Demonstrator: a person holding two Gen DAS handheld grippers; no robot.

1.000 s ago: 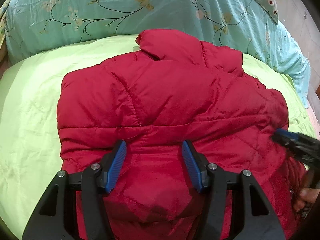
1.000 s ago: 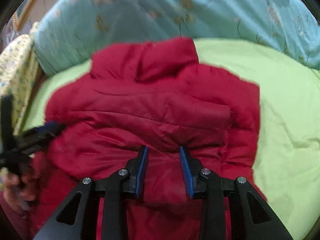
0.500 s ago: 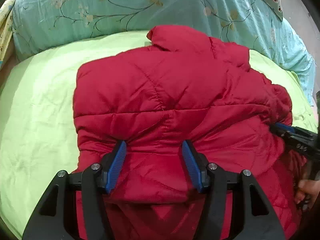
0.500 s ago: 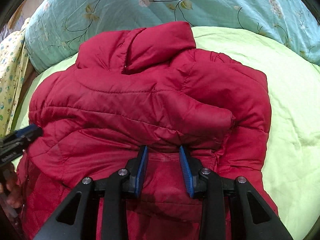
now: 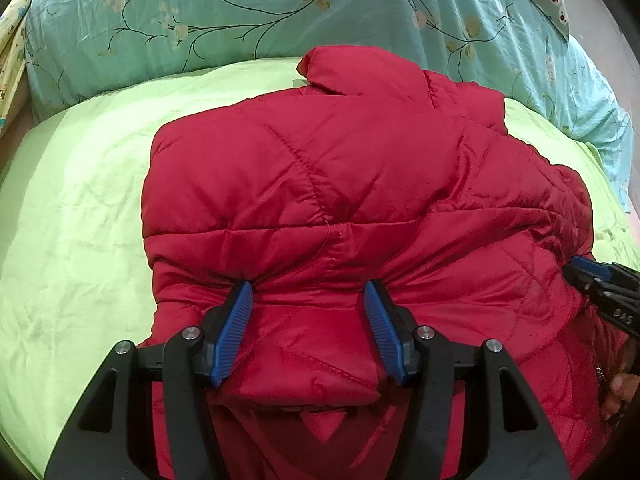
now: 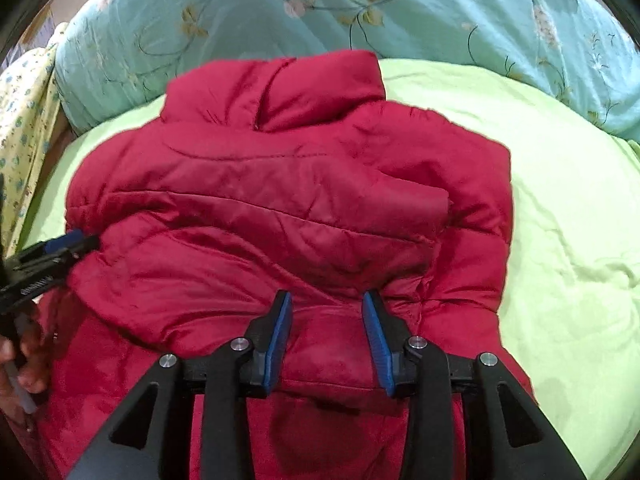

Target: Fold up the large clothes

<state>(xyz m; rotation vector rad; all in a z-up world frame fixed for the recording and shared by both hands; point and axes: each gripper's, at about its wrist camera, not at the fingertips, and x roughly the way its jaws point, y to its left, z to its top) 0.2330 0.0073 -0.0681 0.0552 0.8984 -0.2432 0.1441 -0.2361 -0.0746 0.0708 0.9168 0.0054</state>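
L claw [image 5: 308, 304] clamps red jacket [image 5: 360, 184] hem; R claw [image 6: 326, 312] opening, hem between.

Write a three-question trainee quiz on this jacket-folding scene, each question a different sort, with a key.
1. True or false: the red jacket lies on a light green sheet.
2. Multiple choice: what is between the fingers of the left gripper? A) a fold of the jacket B) the floral quilt C) nothing
3. Fill in: the jacket's collar points toward the ___ quilt at the far side of the bed.

Key: 1 true. 2 A: jacket fabric bunches against both blue pads. 3 floral turquoise. Note: the right gripper also straddles a fold of the jacket near the hem, and its jaws are opening.
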